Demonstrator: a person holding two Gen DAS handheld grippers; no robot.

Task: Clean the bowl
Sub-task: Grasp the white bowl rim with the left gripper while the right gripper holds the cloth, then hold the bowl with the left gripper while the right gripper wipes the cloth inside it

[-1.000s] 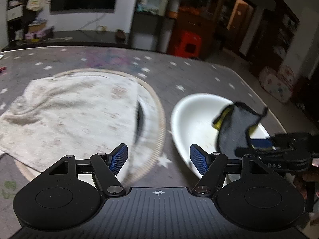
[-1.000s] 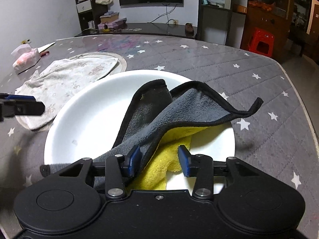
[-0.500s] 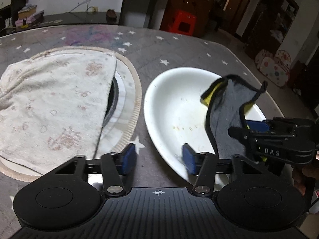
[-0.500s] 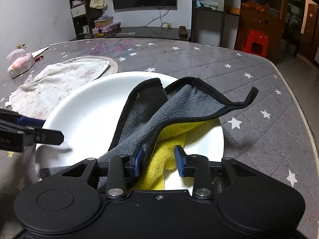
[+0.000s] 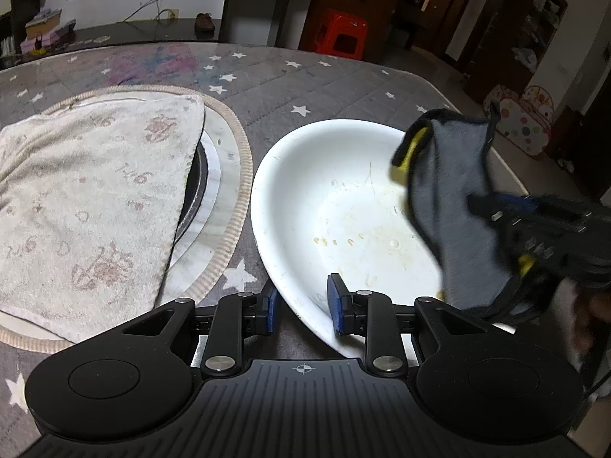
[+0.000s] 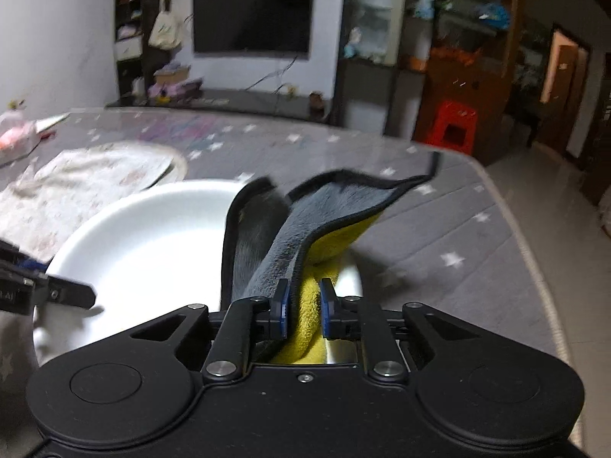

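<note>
On the star-print table cover (image 5: 343,76), the white bowl (image 5: 343,198) sits just right of a round woven mat (image 5: 240,191); a pale printed towel (image 5: 88,198) lies draped over most of that mat. From my left camera I see yellowish streaks and specks on the bowl's floor, mostly toward its near side.

My left gripper (image 5: 301,301) is clamped on the bowl's near rim: one blue pad sits outside the wall and the other inside, with the rim passing between them. In the right camera the same gripper (image 6: 49,290) shows as a dark bar at the bowl's left edge.

My right gripper (image 6: 303,307) is pinched shut on a cloth (image 6: 336,206), grey on one face and yellow on the other, with a black bound edge. The blue pads press the folded yellow part between them. The cloth rises out of the grip and fans over the bowl's right side; one corner sticks out past the rim, over the table cover. In the left camera, the cloth (image 5: 450,206) hangs above the bowl's right half, with the right gripper (image 5: 534,221) blurred behind it. I cannot tell whether its lower edge touches the bowl.

Background: a dark television (image 6: 250,15) on the far wall and a red stool (image 5: 341,34) on the floor beyond the table.
</note>
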